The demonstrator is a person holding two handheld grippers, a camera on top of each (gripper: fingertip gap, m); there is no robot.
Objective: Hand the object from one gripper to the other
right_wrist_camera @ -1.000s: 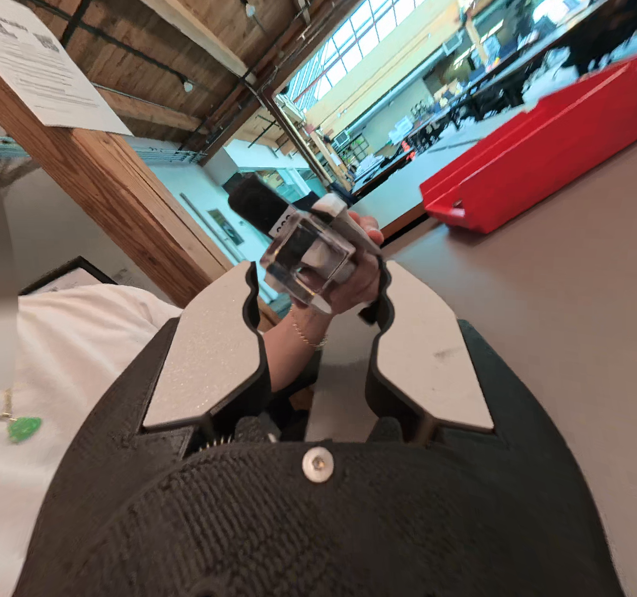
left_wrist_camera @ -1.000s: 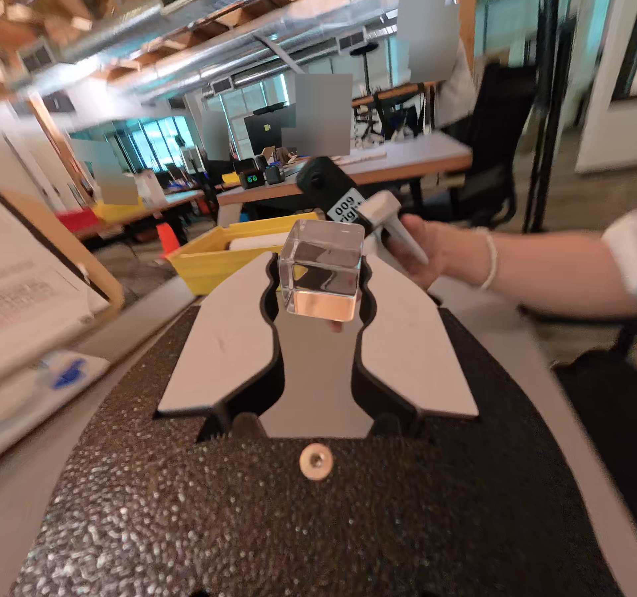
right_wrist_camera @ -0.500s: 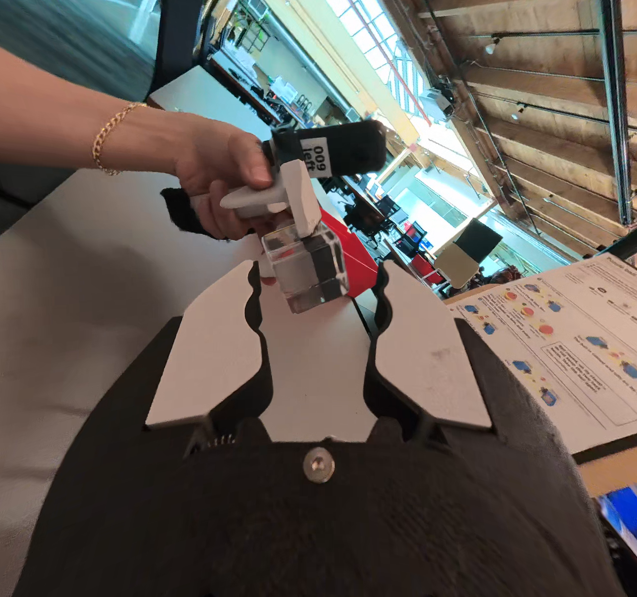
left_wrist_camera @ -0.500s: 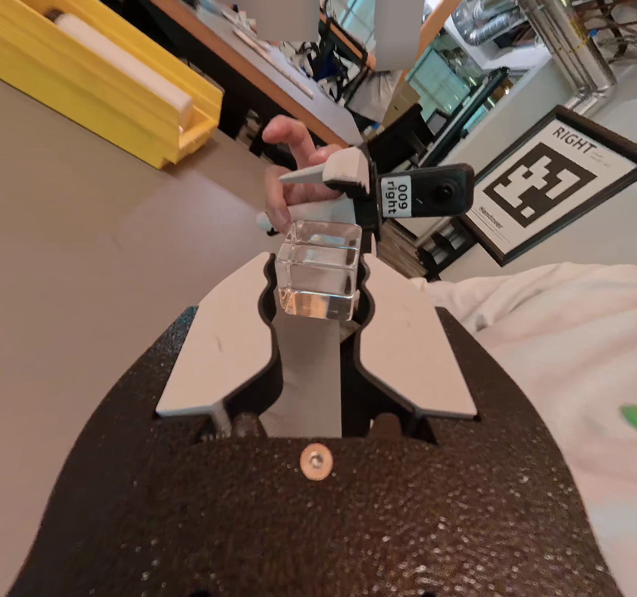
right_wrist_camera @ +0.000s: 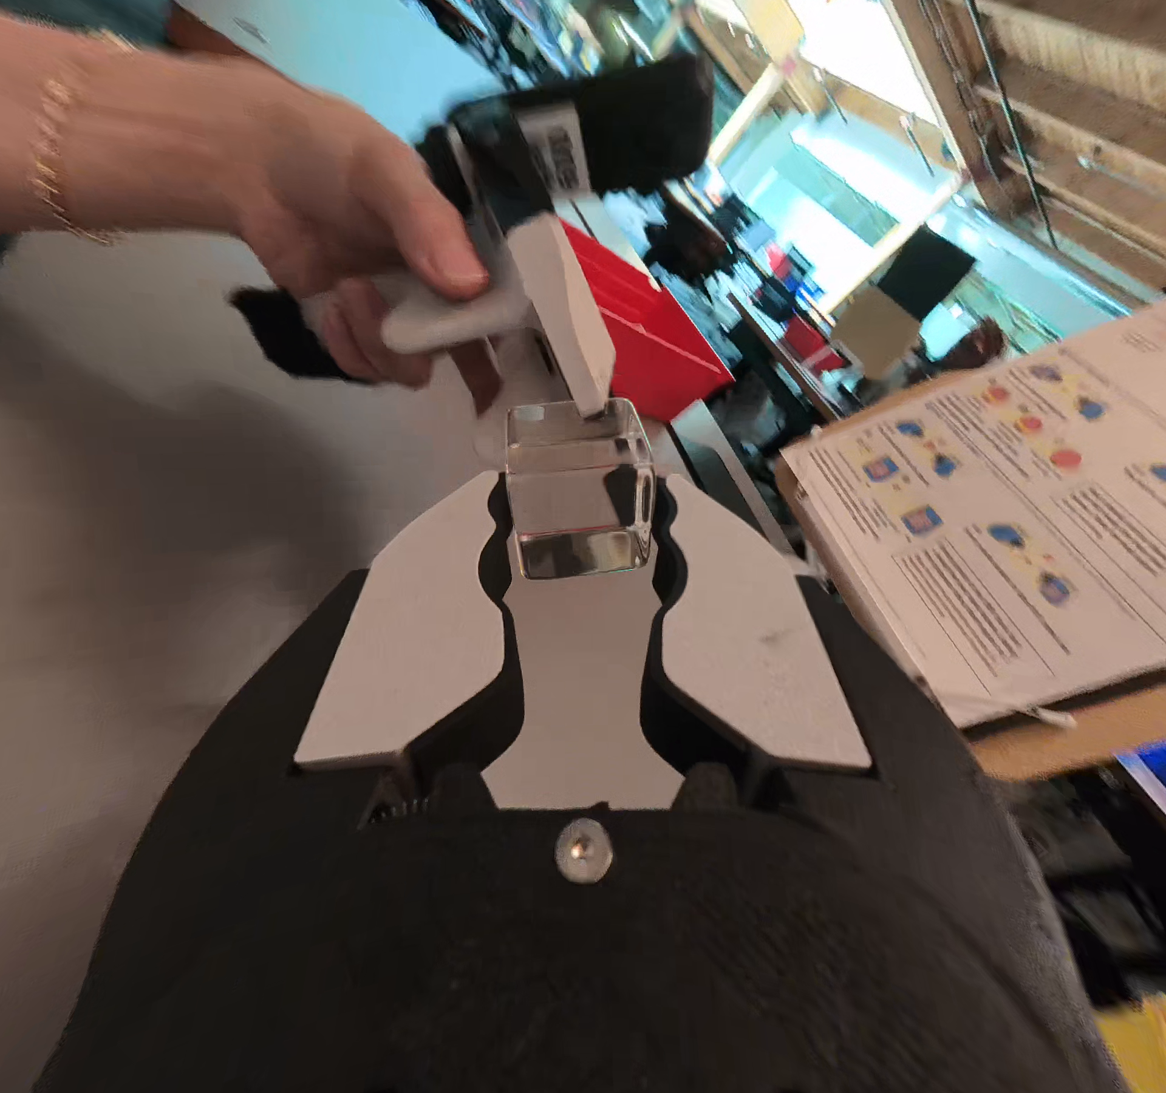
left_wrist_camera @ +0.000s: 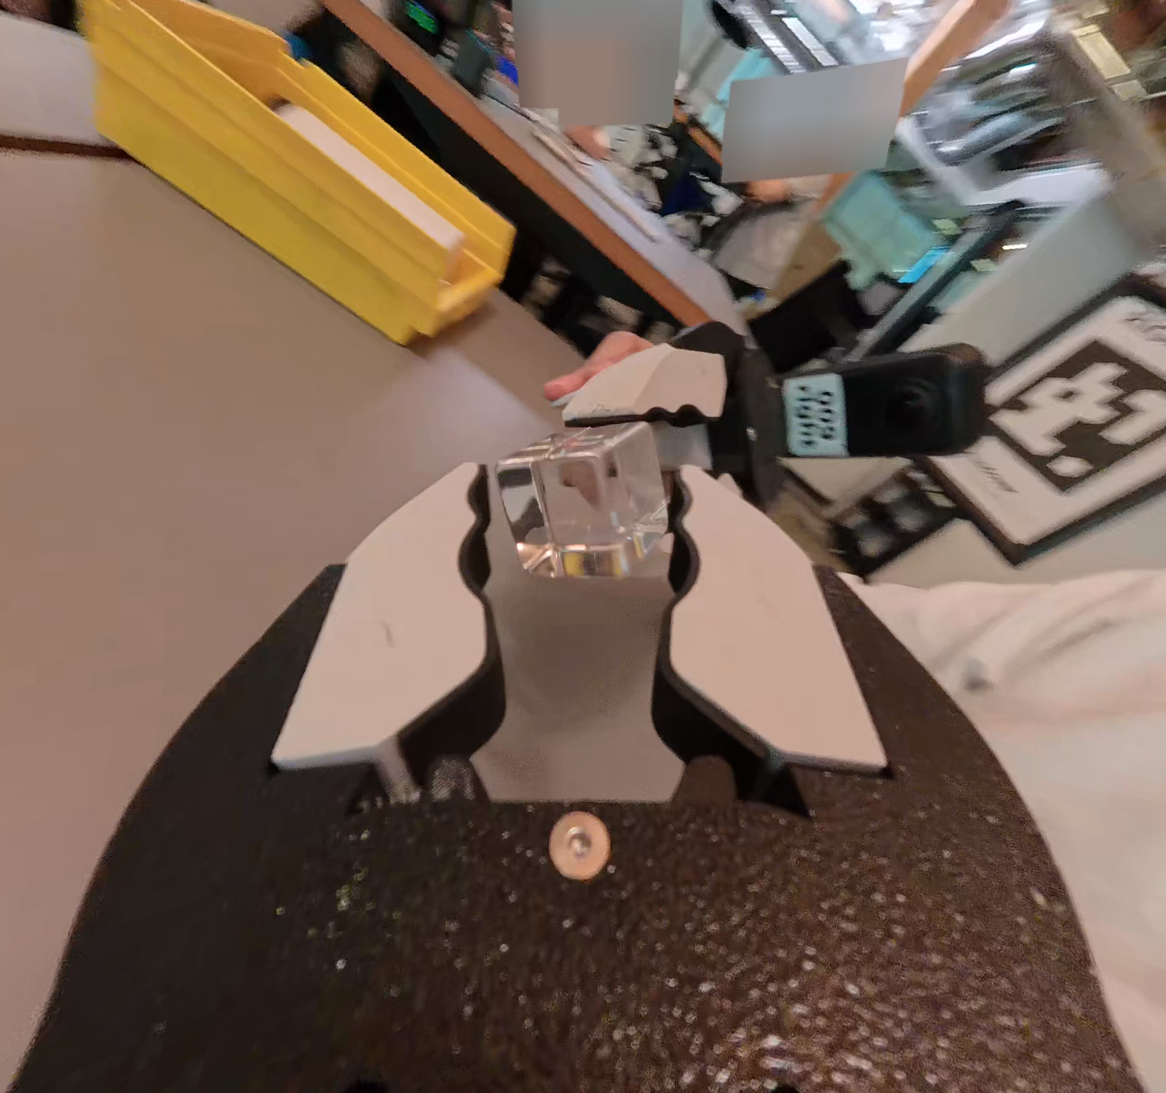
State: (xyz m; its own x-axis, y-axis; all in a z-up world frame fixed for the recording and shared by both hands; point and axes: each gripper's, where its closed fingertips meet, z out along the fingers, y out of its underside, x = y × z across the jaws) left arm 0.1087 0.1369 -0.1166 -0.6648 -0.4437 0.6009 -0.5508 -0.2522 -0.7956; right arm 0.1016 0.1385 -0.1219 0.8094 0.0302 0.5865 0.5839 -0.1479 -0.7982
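Note:
A clear cube (left_wrist_camera: 583, 514) is up in the air between both grippers. In the left wrist view my left gripper (left_wrist_camera: 577, 482) stands around it with the jaws slightly parted, and a thin dark gap shows at the left pad. The cube sits tilted there. The right gripper's fingers (left_wrist_camera: 643, 387) reach in from the right and clamp it top and bottom. In the right wrist view my right gripper (right_wrist_camera: 577, 488) is shut on the cube (right_wrist_camera: 577, 507). One of the left gripper's fingers (right_wrist_camera: 561, 318) rests its tip on the cube's far top edge.
A yellow bin (left_wrist_camera: 284, 167) stands at the far side of the grey table (left_wrist_camera: 189, 432). A red bin (right_wrist_camera: 643, 337) lies behind the cube. A printed sheet on a board (right_wrist_camera: 978, 526) is at the right. A hand (right_wrist_camera: 315, 198) holds the left gripper.
My right gripper moved in and closed on the cube. My left gripper's jaws widened slightly and the cube tilted between them. Both views swung round.

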